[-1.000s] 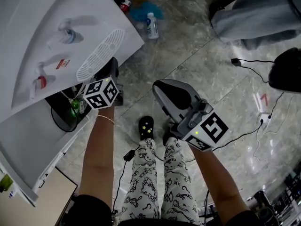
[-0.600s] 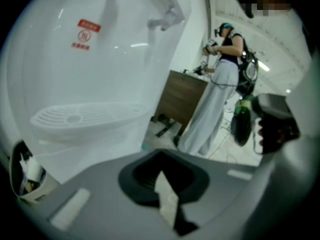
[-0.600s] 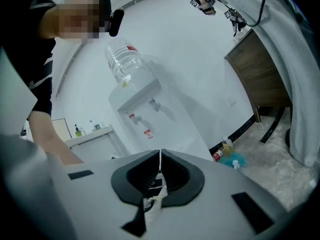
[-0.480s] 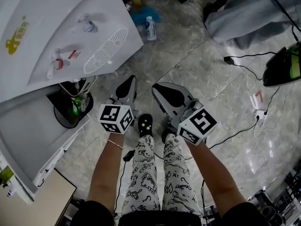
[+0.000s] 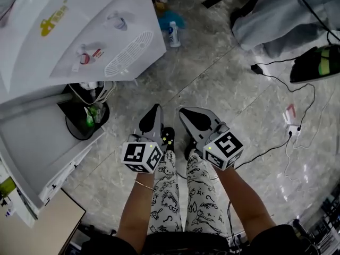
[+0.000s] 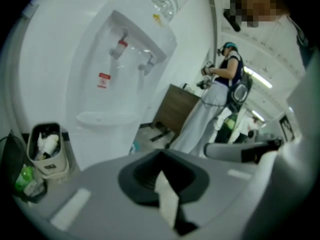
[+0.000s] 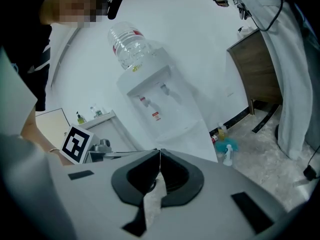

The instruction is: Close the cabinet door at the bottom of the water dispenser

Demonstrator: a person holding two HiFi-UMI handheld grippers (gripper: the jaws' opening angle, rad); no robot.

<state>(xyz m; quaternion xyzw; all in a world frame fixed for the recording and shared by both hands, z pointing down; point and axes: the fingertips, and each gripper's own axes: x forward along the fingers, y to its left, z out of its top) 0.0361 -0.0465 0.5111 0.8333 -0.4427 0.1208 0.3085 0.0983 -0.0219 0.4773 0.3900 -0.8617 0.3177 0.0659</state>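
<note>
The white water dispenser point(image 5: 79, 31) stands at the upper left, its taps and drip grille point(image 5: 127, 54) facing me. Its lower front point(image 7: 196, 136) looks like one flat white face; I make out no door standing open there. The same face shows plain white in the left gripper view point(image 6: 107, 146). My left gripper point(image 5: 153, 112) is shut and empty, held over the floor by my legs, well clear of the dispenser. Beside it, my right gripper point(image 5: 187, 112) is shut and empty too. Both pairs of jaws meet at the tips point(image 6: 161, 160) point(image 7: 159, 152).
A black bin point(image 5: 85, 122) with rubbish and a small beige bin point(image 6: 47, 149) stand beside the dispenser's base. A white side cabinet point(image 5: 37, 158) is at the left. Bottles point(image 5: 173, 33) lie on the marble floor behind. Cables point(image 5: 289, 89) and a person in grey point(image 5: 276, 20) are at the right.
The left gripper has drawn back from the dispenser's base, down and to the right, to my legs. The right gripper has hardly moved. My head view has shifted, so the dispenser sits higher.
</note>
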